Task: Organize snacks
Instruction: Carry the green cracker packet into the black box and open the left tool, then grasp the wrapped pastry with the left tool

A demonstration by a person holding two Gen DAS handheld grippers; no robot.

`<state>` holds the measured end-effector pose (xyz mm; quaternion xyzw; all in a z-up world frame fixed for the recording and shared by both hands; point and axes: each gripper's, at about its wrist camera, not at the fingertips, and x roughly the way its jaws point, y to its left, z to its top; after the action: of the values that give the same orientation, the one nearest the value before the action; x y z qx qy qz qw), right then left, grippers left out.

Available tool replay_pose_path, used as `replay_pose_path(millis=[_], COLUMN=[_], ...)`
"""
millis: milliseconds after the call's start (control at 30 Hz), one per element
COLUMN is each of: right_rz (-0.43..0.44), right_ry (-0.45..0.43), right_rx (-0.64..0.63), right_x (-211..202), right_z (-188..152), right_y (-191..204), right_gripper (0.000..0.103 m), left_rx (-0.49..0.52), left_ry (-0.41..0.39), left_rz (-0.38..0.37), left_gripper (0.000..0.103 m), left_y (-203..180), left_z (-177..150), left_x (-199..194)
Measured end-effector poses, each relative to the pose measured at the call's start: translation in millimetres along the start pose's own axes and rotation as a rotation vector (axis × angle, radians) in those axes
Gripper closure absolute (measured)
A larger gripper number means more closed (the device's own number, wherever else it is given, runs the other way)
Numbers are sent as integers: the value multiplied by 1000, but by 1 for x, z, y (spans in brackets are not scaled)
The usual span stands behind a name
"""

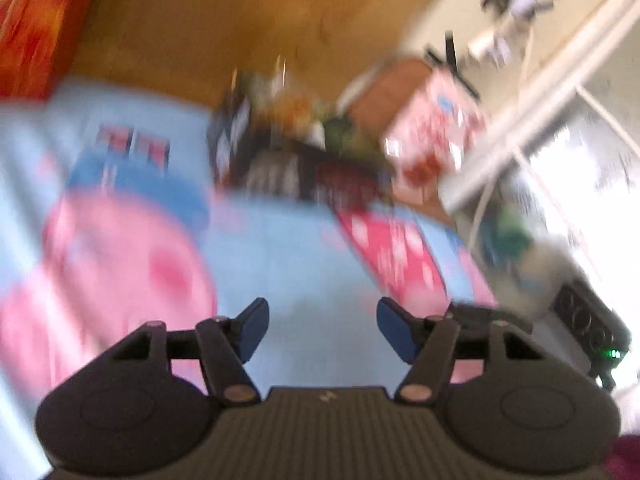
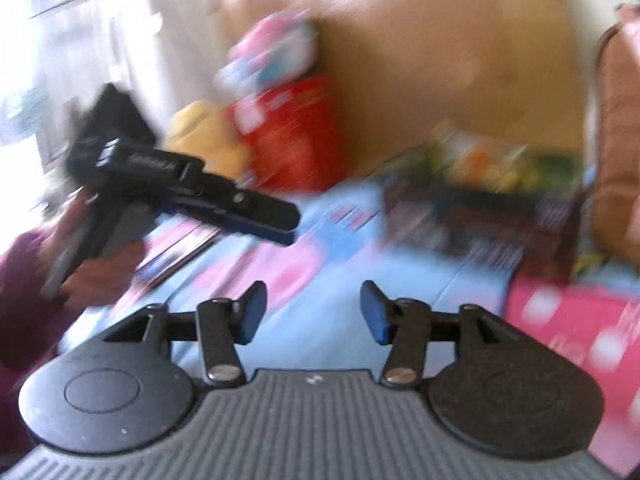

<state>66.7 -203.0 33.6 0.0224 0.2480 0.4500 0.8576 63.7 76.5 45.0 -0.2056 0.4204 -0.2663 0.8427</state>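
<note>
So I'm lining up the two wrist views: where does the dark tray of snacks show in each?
Left wrist: the tray sits at centre, past the open left gripper, at the far edge of the blue sheet.
Right wrist: the tray sits right of centre, beyond the open right gripper; the left gripper shows at left.
Shared landmark: the brown wooden board behind the tray.

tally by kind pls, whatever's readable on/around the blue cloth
Grippers: 2, left and right, jaws open
Dark snack box: 1
Pink patterned box: 1
Red box: 1
Yellow rounded item: 1
Total: 6; snacks inside the dark box too blurred to count
</note>
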Motion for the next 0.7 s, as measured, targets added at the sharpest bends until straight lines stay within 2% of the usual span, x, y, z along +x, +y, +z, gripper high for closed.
replay_pose_path(millis=[167,233,300,333,367,467,567,700], right_rz=[54,29,12,12,12,-5,-57,-154], right_ry=[132,183,181,186,185,167,132,116], right_rx=[-174,-186,-158,-130,-97,-63,-74,-38], right_x=[-18,-11,-6,-2,1,9,9,13], right_z=[-41,-50,-54,-52,-50,-42,-38,-34], right_y=[61,71,74,72,70,67,66,51], right_gripper=[43,44,43,45,53,63,65,68], left_rx=[-50,-76,-96,-101,-99,-105,-114,-71], left_ry=[71,77,62,51,37,5,-8,-2], left_rz=[12,-8,-24,-20,-4,33,29,38], left_gripper=[42,43,47,47,50,60,67,67], left_y=[0,0,0,0,-2,0,3,-3], left_z=[-56,-70,-76,-77,-76,-65,-48,-24], left_x=[-20,-19,-16,-15,-14,-7,9,35])
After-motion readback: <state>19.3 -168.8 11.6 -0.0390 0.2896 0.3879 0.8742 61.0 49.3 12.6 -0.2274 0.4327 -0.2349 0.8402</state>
